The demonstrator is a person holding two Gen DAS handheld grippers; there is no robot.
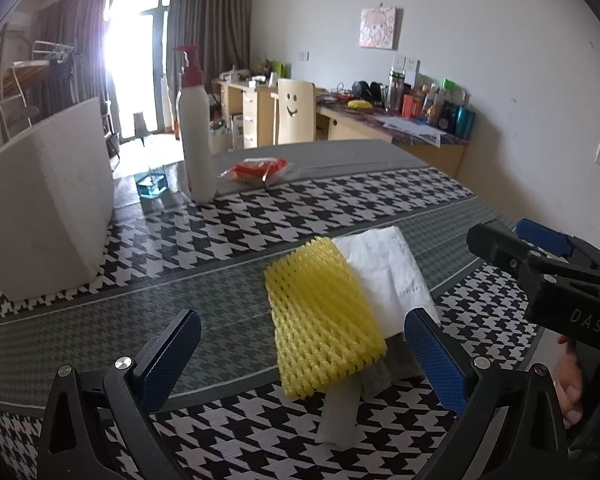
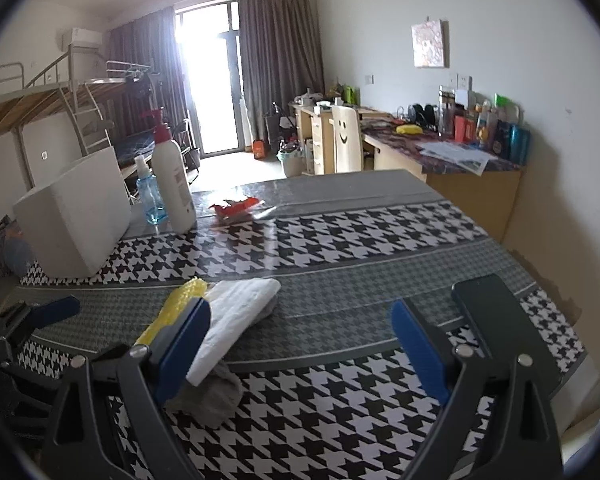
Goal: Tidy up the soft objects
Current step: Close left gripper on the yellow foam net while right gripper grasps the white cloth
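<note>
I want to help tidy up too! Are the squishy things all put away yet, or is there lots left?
Looks partly done: the yellow foam net, white tissue and grey cloth already lie in one pile on the table. Nothing is in hand: the left gripper and right gripper are both open and empty. Possibly left: moving the pile to the white box.

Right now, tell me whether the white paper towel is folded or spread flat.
Folded. The white paper towel shows stacked layers along its edge, lying under the yellow foam net sleeve.
</note>
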